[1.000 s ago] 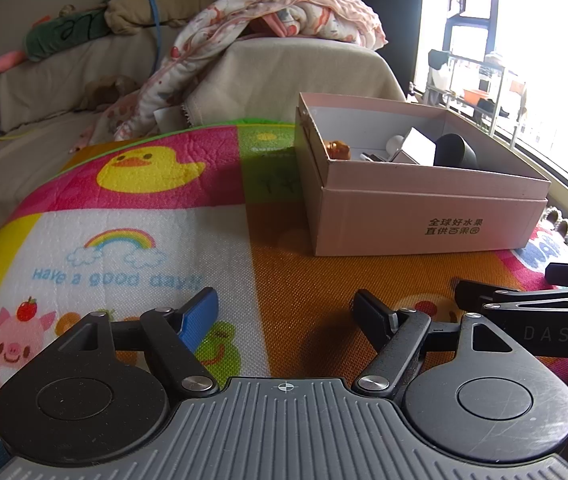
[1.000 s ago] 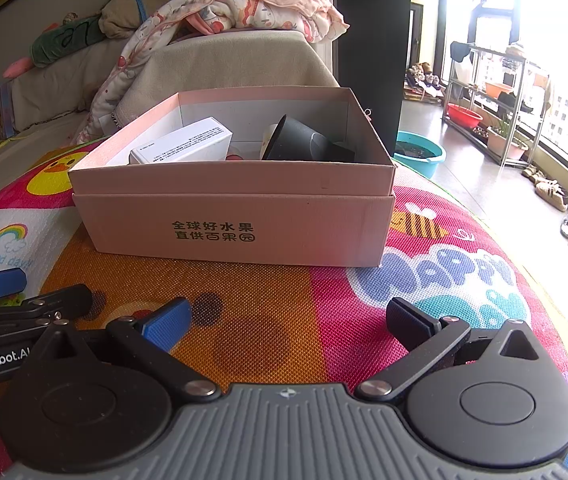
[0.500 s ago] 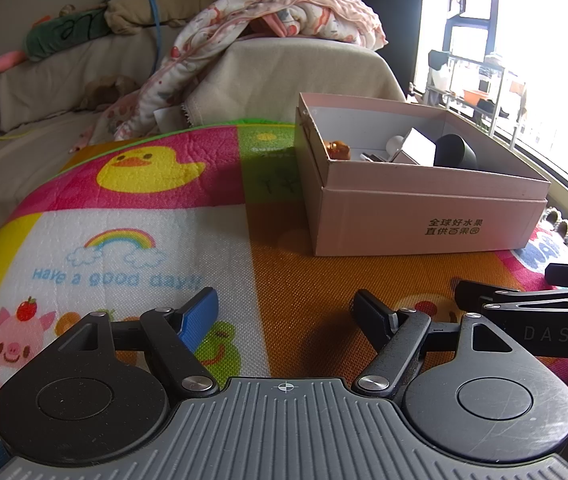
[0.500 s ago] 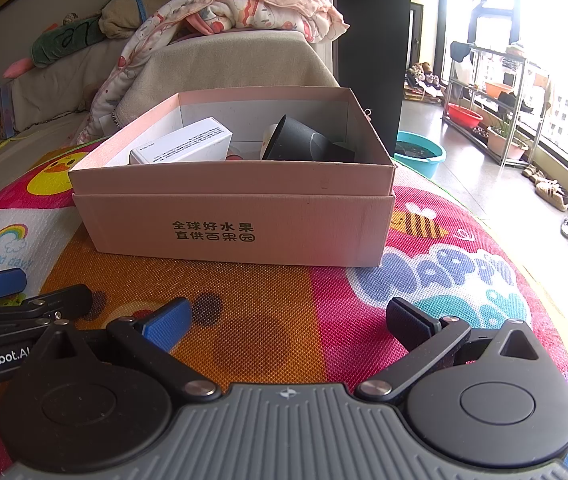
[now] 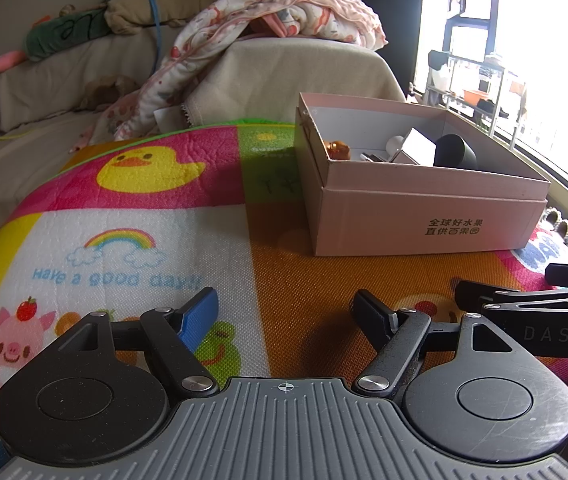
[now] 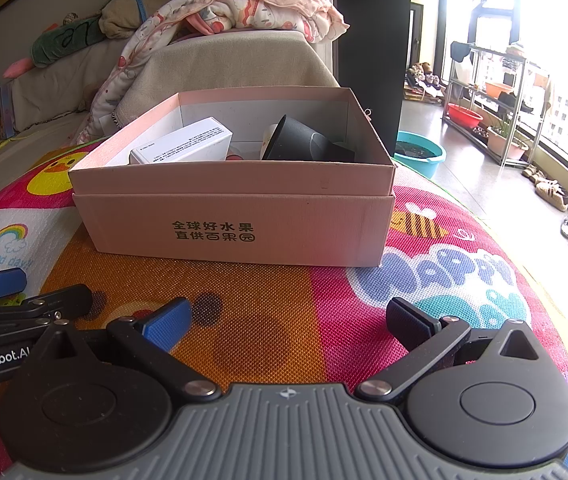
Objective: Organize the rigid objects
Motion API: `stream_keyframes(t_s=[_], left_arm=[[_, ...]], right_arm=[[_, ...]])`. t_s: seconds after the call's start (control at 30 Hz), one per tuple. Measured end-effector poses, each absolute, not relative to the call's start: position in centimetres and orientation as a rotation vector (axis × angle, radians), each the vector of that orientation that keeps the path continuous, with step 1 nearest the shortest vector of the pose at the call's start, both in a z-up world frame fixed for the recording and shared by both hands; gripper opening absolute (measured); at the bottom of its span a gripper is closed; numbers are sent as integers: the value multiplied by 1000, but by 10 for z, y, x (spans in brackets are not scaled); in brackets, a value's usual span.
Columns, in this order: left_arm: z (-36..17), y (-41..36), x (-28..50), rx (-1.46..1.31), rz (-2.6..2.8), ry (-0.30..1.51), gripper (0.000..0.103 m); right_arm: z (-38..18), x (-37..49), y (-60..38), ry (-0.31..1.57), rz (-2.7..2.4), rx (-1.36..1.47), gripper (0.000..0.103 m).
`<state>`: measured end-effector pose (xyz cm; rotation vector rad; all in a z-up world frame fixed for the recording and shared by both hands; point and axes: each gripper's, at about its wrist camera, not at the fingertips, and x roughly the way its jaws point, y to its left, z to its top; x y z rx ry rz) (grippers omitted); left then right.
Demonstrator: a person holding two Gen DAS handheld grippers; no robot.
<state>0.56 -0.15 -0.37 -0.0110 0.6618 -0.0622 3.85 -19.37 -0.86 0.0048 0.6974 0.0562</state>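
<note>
The pink box (image 6: 236, 224) sits on the play mat (image 6: 284, 312) straight ahead of the right gripper (image 6: 287, 320), its long side facing it. From the left gripper (image 5: 287, 312) it lies far and right, so the right is nearer. Both grippers are spread wide, holding nothing. Inside lie a white carton (image 6: 184, 146), a black cup (image 6: 303, 142) tipped over, and what may be a small brown figure (image 5: 336, 148).

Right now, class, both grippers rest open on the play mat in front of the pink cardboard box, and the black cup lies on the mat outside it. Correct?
Not quite: the black cup lies inside the pink cardboard box, as the right wrist view shows. The rest stands.
</note>
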Motion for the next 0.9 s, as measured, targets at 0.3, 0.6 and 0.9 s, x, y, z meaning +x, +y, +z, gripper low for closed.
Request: stream_keyframes(t_s=[0.3,0.6,0.9], left_arm=[[-4,-2,6,-11,-62,662,80],[-3,-2,6,-13,-63,662,80],[-3,-2,6,-9,-61,663,80]], right_arm=[[-9,39,-194,697,56,5,103],[-9,39,-194,697,56,5,103],[-8,39,-192,699,55,-6,103]])
